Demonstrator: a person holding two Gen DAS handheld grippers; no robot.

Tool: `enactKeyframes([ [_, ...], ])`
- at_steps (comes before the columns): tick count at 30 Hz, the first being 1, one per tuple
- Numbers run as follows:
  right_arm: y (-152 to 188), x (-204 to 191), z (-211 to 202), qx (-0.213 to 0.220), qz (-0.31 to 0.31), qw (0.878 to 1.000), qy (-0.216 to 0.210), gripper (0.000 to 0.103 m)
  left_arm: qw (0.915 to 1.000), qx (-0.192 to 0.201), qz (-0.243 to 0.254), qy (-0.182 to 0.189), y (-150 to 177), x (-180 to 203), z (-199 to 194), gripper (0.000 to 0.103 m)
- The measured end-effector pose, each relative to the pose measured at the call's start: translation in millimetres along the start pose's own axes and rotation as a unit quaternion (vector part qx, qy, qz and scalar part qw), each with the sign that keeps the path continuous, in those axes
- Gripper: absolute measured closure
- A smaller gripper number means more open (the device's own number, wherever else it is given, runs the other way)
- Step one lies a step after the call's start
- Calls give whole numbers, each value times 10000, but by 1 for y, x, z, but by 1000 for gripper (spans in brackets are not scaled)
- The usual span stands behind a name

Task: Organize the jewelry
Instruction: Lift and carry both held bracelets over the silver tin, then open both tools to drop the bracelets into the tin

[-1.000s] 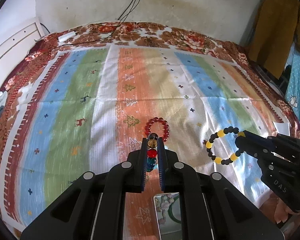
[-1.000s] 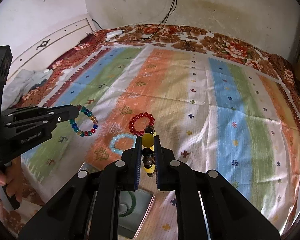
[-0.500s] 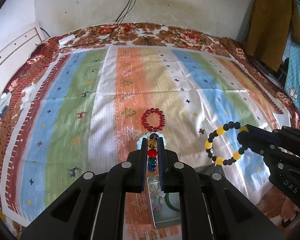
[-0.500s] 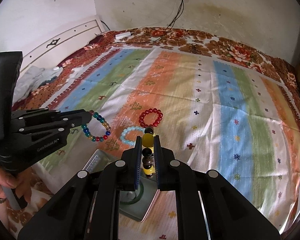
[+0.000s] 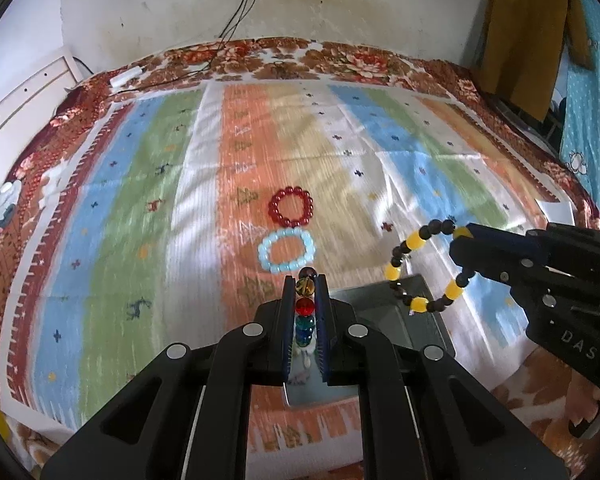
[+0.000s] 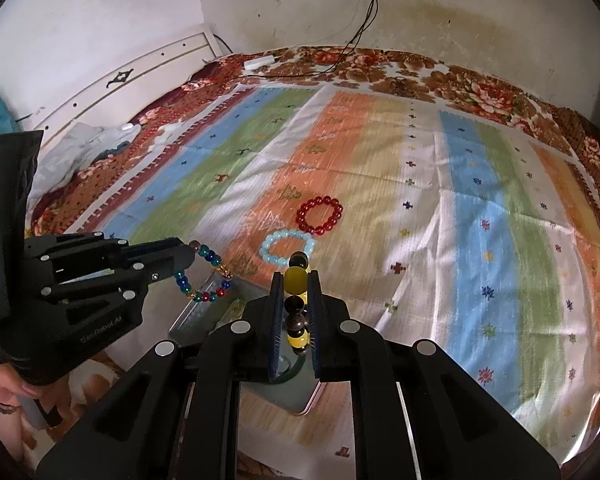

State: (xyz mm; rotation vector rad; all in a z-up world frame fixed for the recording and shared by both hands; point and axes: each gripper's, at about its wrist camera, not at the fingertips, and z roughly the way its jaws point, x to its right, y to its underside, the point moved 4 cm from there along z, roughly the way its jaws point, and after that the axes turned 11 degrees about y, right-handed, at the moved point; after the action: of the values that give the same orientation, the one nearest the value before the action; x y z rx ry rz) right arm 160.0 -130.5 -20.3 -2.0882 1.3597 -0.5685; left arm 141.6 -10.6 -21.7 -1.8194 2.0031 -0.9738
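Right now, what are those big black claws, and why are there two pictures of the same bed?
They are pinching tools, one in each of a person's hands. Each carries a camera looking along its two fingers, so you get two pictures.

In the left camera's picture, the left gripper pinches a bracelet of many colours. In the other, the right gripper pinches a yellow and black bracelet.

On the striped cloth lie a red bracelet and a pale blue bracelet, not held. Below the grippers sits a metal tin for the jewelry.
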Motion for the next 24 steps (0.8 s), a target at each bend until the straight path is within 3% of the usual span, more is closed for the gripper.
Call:
enactKeyframes([
  [12,17,-7,5,-247,108,9993,-252,90,9999,-106,66,116,19,8,0,92],
  [13,17,-7,6,-273,109,9993,-248,89,9999,-98,75,86,20,8,0,89],
  [14,18,-7,6,-283,116,9992,-247,81,9999,-89,70,60,20,7,-1,83],
  [15,18,-7,6,-276,112,9993,-230,66,10000,-77,51,26,19,4,-1,80],
  [16,18,-7,5,-253,107,9994,-211,61,10000,-74,31,1,19,2,-1,79],
  [24,21,-4,21,-386,205,9990,-93,57,9996,-19,-214,-166,14,-22,-5,54],
])
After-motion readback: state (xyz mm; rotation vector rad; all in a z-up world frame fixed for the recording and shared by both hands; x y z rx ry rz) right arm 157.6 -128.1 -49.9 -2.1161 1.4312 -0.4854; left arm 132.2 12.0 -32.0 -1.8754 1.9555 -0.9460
